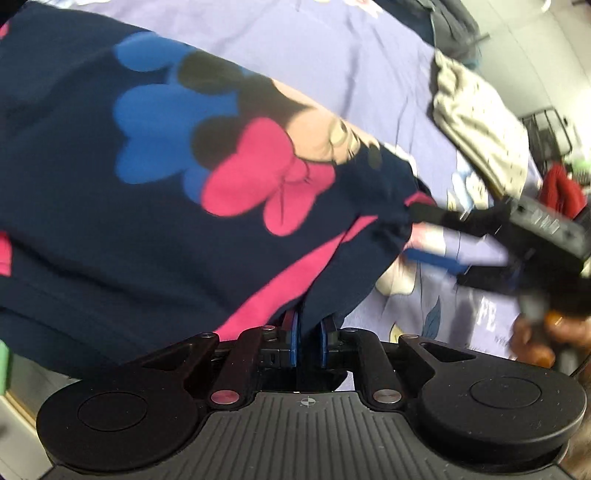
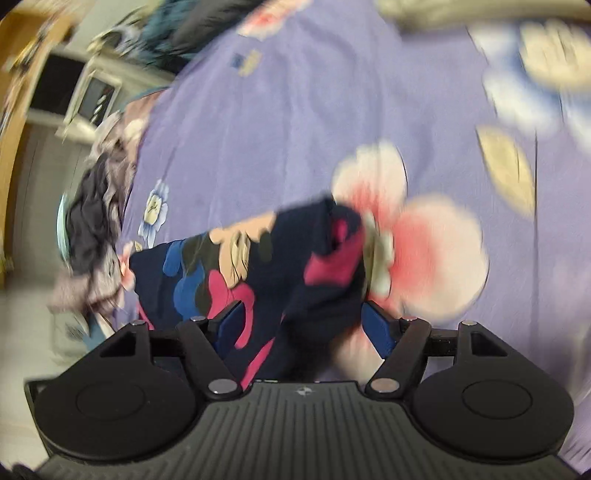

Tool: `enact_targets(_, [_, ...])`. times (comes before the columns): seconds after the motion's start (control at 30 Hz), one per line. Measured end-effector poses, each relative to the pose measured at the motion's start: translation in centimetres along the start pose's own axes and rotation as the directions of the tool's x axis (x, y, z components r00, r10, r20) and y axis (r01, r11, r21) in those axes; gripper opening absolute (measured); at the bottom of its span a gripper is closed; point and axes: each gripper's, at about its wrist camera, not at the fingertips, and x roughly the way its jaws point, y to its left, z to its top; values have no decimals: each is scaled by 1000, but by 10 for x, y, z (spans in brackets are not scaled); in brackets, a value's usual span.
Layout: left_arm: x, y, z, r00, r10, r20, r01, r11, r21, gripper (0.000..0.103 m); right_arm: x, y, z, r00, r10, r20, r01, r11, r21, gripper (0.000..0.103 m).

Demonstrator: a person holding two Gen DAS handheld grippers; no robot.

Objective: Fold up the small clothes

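Observation:
A small navy garment [image 1: 155, 206] with a cartoon mouse print, pink bows and pink trim hangs stretched above the purple bedsheet [image 1: 332, 55]. My left gripper [image 1: 309, 332] is shut on its edge, with cloth pinched between the blue pads. In the left wrist view my right gripper [image 1: 424, 236] reaches in from the right, jaws apart around another corner of the garment. In the right wrist view the garment [image 2: 280, 266] lies bunched between my right gripper's [image 2: 306, 325] wide-spread fingers, which stand open around it.
A beige folded garment [image 1: 480, 129] lies on the sheet at the right. A heap of grey and lilac clothes [image 2: 99, 221] sits at the bed's left edge. Dark clothes [image 1: 454, 33] lie at the far end. Furniture stands beyond the bed.

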Motion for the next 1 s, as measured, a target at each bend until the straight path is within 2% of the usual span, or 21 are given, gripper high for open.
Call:
enact_targets(0.1, [-3,2,0,1000,-12,0,12,1000,5,59,12,-8,-8,998,62,-26,-59,993,105,71])
enact_targets(0.17, [-2,3,0,1000,-21,-5,21,1000,6,58,18,-10,-7,997,83,2,-83,984,158,69])
enact_targets(0.27, [2,8,-2,999,-33,-9,33,999,-2,57,29,-10,4,994,82,68,-93,976,196,60])
enact_targets(0.3, [1,9,-2,999,-36,-9,36,999,-2,57,33,-8,8,994,80,76,-94,976,199,55])
enact_targets(0.33, [-1,10,-2,999,-37,-7,37,999,-1,57,36,-4,11,995,67,76,-81,979,189,40])
enact_targets(0.4, [-3,13,-1,999,-36,3,36,999,3,58,42,9,14,998,11,58,-18,991,130,18])
enact_targets(0.47, [-12,19,0,999,-42,25,42,999,-10,58,38,30,12,998,-5,70,-1,997,78,17])
enact_targets(0.57, [-43,37,-1,995,-44,90,49,998,-47,58,30,77,8,996,61,71,-59,997,-43,16])
enact_targets(0.67, [-85,64,-1,984,-20,176,40,993,-112,58,41,129,7,992,123,14,-121,987,-110,16])
enact_targets(0.77, [-128,96,-2,963,62,262,-14,983,-183,58,73,180,5,979,190,-78,-200,970,-141,16])
enact_targets(0.87, [-156,134,-2,940,149,308,-66,963,-263,58,119,230,2,973,178,-144,-206,957,-206,16])
enact_targets(1.0, [-168,181,3,919,231,319,-101,922,-375,58,181,275,-5,966,157,-204,-207,945,-253,16])
